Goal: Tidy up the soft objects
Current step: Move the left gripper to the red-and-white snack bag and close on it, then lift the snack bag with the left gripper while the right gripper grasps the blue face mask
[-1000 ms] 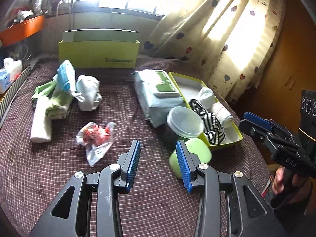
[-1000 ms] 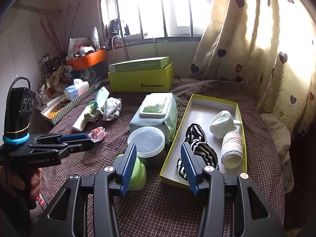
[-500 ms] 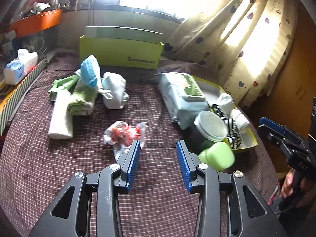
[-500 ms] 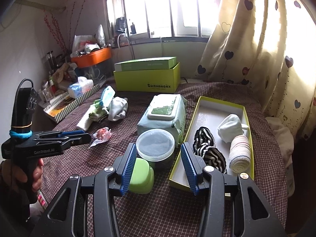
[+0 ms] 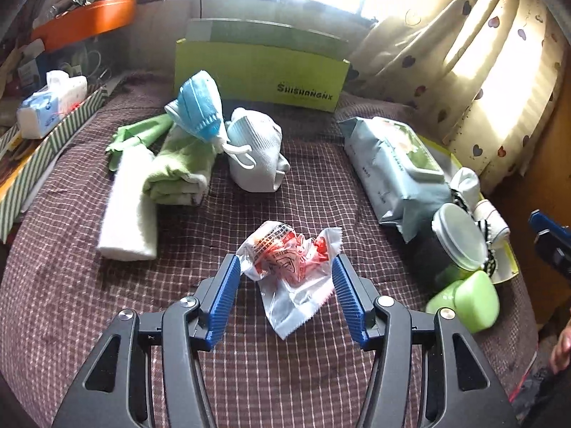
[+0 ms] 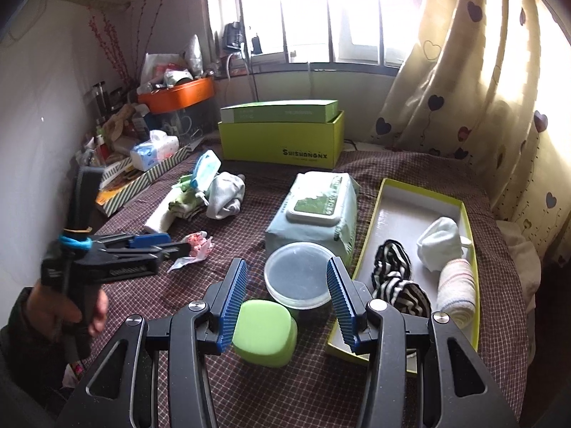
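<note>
With jaws just widened, left gripper (image 5: 283, 271) poised low over the checked maroon bedspread (image 5: 107, 314), blue pads either side of a crumpled clear wrapper with red print (image 5: 289, 264); pads close to the plastic but not pressing, nothing held. Same left gripper (image 6: 182, 246) seen side-on from the right wrist view, gripped by a hand (image 6: 67, 314), tips right at that wrapper (image 6: 194, 246).

Taking the wrapper as landmark: beyond it and to the left, a rolled white towel (image 5: 128, 210) touching a folded green cloth (image 5: 178, 167), topped by a blue face mask (image 5: 200, 107). Straight beyond, a white mask with ear loops (image 5: 257, 153). Farther back, a lime-green box lettered SHISHANGNX (image 5: 260, 71). To the right, a pale blue pack of wet wipes (image 5: 392, 164), then a round container with translucent lid (image 5: 456, 235), a small green tub (image 5: 474, 299) just beside it, and a yellow-rimmed tray (image 5: 506, 267) (mostly hidden in this view).

Right gripper (image 6: 287, 297) spread wide and empty, hovering above the green tub (image 6: 266, 331) and the lidded container (image 6: 298, 274). Just right of these, the open tray (image 6: 410, 199) holding striped black-and-white socks (image 6: 396, 278), a white bundled cloth (image 6: 440, 242) and a rolled pale towel (image 6: 456, 292). Heart-print curtain (image 6: 481, 89) hanging behind.
</note>
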### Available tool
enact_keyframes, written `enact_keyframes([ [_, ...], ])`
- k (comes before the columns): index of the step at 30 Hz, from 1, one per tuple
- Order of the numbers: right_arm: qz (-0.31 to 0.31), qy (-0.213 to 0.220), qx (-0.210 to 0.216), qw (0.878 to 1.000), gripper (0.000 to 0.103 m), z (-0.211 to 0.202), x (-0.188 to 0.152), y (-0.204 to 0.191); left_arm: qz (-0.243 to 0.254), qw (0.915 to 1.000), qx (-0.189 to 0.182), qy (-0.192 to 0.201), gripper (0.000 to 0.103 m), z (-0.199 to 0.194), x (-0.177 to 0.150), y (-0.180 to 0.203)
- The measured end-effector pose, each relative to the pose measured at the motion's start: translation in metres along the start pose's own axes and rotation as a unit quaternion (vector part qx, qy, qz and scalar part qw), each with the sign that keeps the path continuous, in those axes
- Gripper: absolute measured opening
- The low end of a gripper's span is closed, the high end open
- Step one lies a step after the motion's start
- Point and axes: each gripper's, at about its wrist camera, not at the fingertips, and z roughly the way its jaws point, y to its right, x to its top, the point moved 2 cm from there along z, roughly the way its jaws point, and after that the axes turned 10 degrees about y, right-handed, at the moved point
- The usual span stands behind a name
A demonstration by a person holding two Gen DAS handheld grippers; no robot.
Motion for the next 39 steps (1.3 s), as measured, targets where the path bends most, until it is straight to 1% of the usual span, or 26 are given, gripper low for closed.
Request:
enact_keyframes([
  [3,-0.005,-0.004,0.005,1.000,0.046,0.007,0.002,-0.005,0.005,0.9999,0.007,-0.008,0.055,0.012,-0.003,0.002],
  [5,-0.008,-0.006,0.006,1.000,0.046,0.011,0.004,-0.007,0.007,0.9996,0.014,-0.022,0.055,0.021,-0.005,0.002],
  [8,-0.012,-0.009,0.008,1.000,0.046,0.016,0.006,-0.011,0.017,0.9995,0.015,-0.022,0.055,0.023,-0.007,0.005],
  [9,-0.013,-0.010,0.008,1.000,0.046,0.018,0.006,-0.012,0.015,0.9996,0.012,-0.021,0.051,0.023,-0.007,0.004],
  [10,-0.013,-0.011,0.008,1.000,0.046,0.020,0.007,-0.013,0.012,0.9997,0.010,-0.019,0.044,0.022,-0.008,0.003],
  [11,-0.014,-0.011,0.008,1.000,0.046,0.021,0.008,-0.014,0.009,0.9997,0.011,-0.019,0.027,0.022,-0.008,0.000],
  [14,-0.015,-0.012,0.009,1.000,0.046,0.025,0.010,-0.017,-0.015,0.9997,-0.006,-0.017,0.018,0.018,-0.008,-0.008],
  [16,-0.016,-0.014,0.010,1.000,0.046,0.029,0.012,-0.020,-0.020,0.9997,-0.009,-0.010,0.016,0.012,-0.008,-0.012],
  [19,-0.019,-0.015,0.011,1.000,0.046,0.033,0.016,-0.027,-0.031,0.9993,-0.023,0.002,0.016,-0.001,-0.007,-0.016],
  [22,-0.024,-0.016,0.018,0.999,0.046,0.040,0.020,-0.038,-0.034,0.9989,-0.025,0.018,0.015,-0.015,-0.006,-0.022],
  [28,-0.029,-0.022,0.034,0.999,0.046,0.060,0.028,-0.062,-0.050,0.9980,-0.018,0.032,0.015,-0.031,-0.005,-0.042],
  [34,-0.023,-0.030,0.049,0.998,0.046,0.096,0.042,-0.088,-0.076,0.9957,-0.006,0.053,0.015,-0.047,-0.001,-0.071],
  [39,-0.011,-0.046,0.060,0.997,0.046,0.139,0.058,-0.108,-0.094,0.9930,0.001,0.071,0.015,-0.058,0.004,-0.093],
])
